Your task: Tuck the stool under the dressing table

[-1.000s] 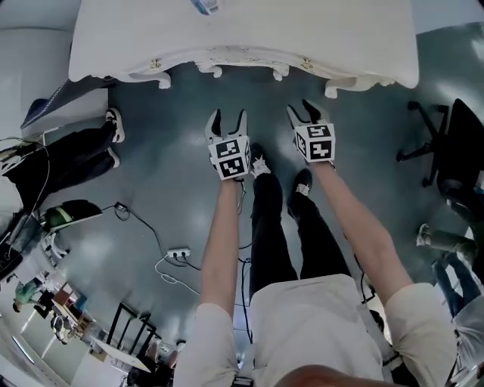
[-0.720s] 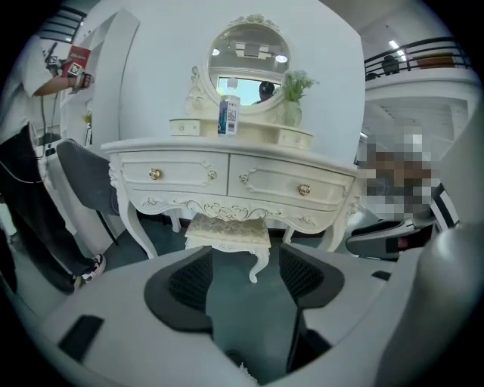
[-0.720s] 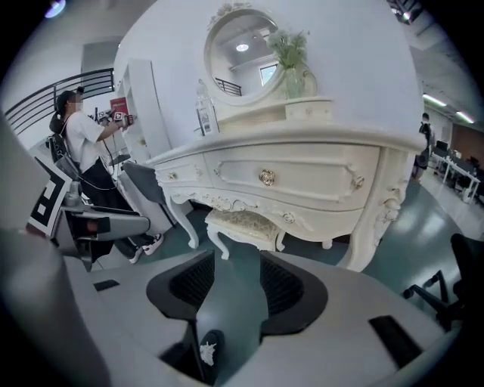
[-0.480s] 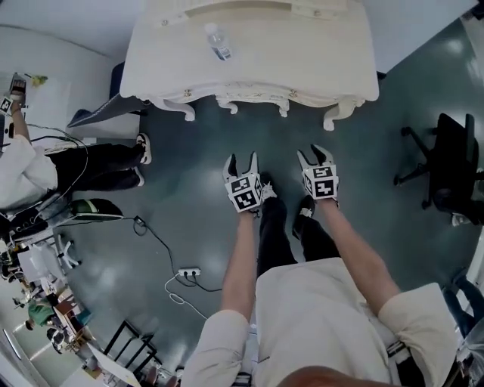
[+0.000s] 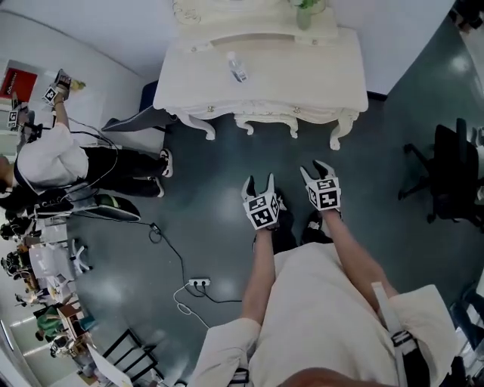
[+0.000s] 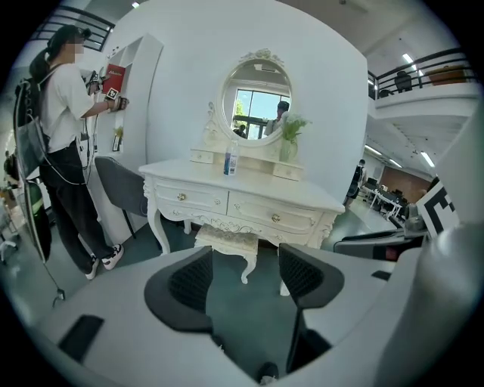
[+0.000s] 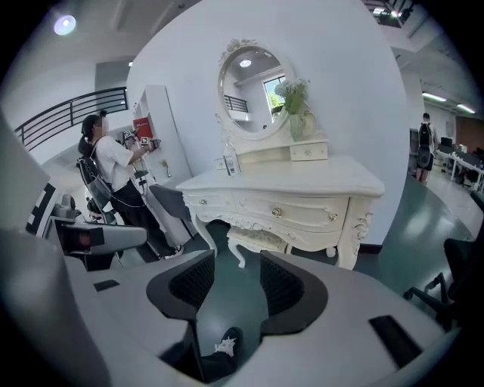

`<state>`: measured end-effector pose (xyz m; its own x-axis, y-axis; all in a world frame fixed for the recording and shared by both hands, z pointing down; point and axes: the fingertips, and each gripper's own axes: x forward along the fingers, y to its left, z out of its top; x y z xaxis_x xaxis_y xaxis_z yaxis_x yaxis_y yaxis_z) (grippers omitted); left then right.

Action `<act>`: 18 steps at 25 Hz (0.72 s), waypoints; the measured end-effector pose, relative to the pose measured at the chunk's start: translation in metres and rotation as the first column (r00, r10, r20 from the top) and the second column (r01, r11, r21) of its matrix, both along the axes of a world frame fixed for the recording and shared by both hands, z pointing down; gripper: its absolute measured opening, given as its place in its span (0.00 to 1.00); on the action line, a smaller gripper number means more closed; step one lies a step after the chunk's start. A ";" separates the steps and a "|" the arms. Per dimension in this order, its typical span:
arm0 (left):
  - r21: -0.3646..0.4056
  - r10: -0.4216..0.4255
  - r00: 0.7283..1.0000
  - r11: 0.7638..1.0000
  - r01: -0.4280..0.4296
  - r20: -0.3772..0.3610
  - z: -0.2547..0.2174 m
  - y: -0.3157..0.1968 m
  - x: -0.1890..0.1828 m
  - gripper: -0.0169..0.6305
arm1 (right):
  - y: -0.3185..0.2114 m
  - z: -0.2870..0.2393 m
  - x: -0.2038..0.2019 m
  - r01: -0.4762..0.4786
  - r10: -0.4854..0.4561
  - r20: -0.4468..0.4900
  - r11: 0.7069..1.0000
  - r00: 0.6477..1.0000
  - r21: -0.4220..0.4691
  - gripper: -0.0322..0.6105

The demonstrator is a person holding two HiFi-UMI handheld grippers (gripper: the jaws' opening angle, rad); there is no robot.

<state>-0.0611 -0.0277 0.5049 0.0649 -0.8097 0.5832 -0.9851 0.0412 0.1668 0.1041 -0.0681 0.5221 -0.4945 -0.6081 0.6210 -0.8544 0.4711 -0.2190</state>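
The white dressing table (image 5: 261, 75) stands at the far wall, with an oval mirror (image 6: 257, 94) on top. The cream stool (image 6: 227, 240) sits under its middle, between the front legs; only two curved stool legs (image 5: 249, 125) show from above. In the right gripper view the stool (image 7: 261, 236) shows below the drawers. My left gripper (image 5: 259, 181) and right gripper (image 5: 316, 169) hang side by side over the floor, well short of the table. Both are open with nothing between their pads (image 6: 193, 283) (image 7: 281, 287).
A water bottle (image 5: 237, 66) and a vase of greenery (image 5: 304, 11) stand on the tabletop. A person (image 5: 68, 162) stands at the left by a grey chair (image 5: 132, 121). A black office chair (image 5: 454, 174) is at right; a power strip (image 5: 198, 283) lies behind.
Both grippers have lifted and drawn back from the table. The view has pulled away, so the whole tabletop and the person at left now show. The jaws stayed open.
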 end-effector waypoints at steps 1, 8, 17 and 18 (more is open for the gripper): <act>0.001 -0.001 1.000 1.000 0.001 -0.003 -0.005 0.006 0.003 0.47 | 0.005 -0.005 0.000 0.004 -0.004 0.005 1.000 1.000 -0.001 0.38; 0.033 -0.014 0.999 0.999 0.015 -0.038 -0.037 0.028 0.007 0.47 | 0.033 -0.033 0.010 -0.018 0.018 0.064 1.000 0.998 0.003 0.38; 0.050 0.023 1.000 0.998 -0.023 0.001 -0.054 0.041 0.002 0.47 | 0.052 -0.032 0.021 0.021 -0.021 0.091 1.000 0.996 -0.005 0.38; 0.051 0.021 1.000 0.998 -0.021 0.002 -0.054 0.041 0.002 0.47 | 0.051 -0.034 0.020 0.027 -0.027 0.097 1.000 0.995 -0.002 0.38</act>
<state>-0.0595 0.0129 0.4504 0.0810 -0.8371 0.5410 -0.9860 0.0120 0.1663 0.1243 -0.0174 0.4880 -0.5684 -0.5920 0.5714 -0.8163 0.4927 -0.3015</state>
